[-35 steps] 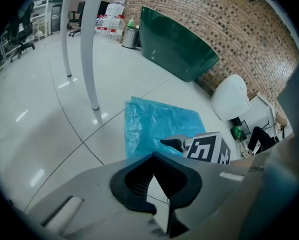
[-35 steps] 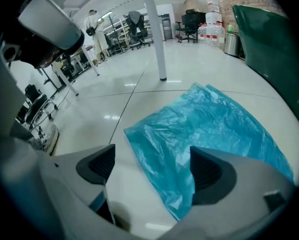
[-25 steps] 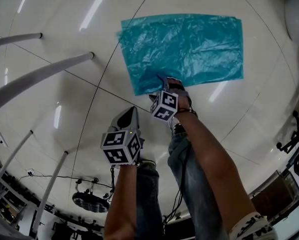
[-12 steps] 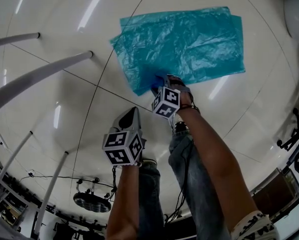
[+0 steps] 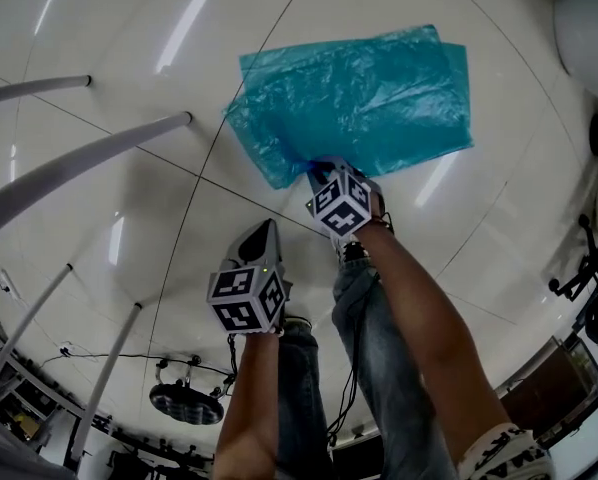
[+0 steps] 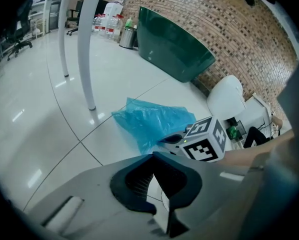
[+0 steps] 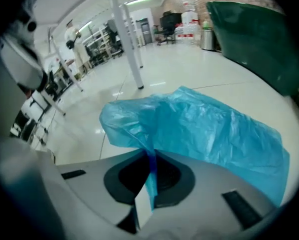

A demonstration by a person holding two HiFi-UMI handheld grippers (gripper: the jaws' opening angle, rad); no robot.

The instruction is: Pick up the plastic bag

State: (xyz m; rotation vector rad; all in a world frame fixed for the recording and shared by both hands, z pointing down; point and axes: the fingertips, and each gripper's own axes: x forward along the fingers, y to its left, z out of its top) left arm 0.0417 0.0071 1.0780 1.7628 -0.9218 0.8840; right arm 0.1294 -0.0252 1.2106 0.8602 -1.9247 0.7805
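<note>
On the glossy white tiled floor, seen from my head camera, the layout reads from left to right as follows. At far left, slanted white tubular table legs cross the view. Next comes the left gripper with its marker cube, held over bare floor and apart from the bag; in the left gripper view its jaws are pressed together with nothing between them. Just to its right, and further forward, is the right gripper, held at the end of my outstretched bare forearm. Its jaws are closed on the near-left corner of the translucent blue plastic bag. The right gripper view confirms this: a thin pleat of blue film runs down into the closed jaws, and the rest of the bag fans out wrinkled beyond them. The pinched corner is drawn in and folded over, while the bag's far and right portions spread across the floor toward the upper right of the head view. In the left gripper view the bag shows just behind the right gripper's cube. Beyond it stand a large dark green slanted bin, a brown brick wall and, at right, a white moulded chair.
</note>
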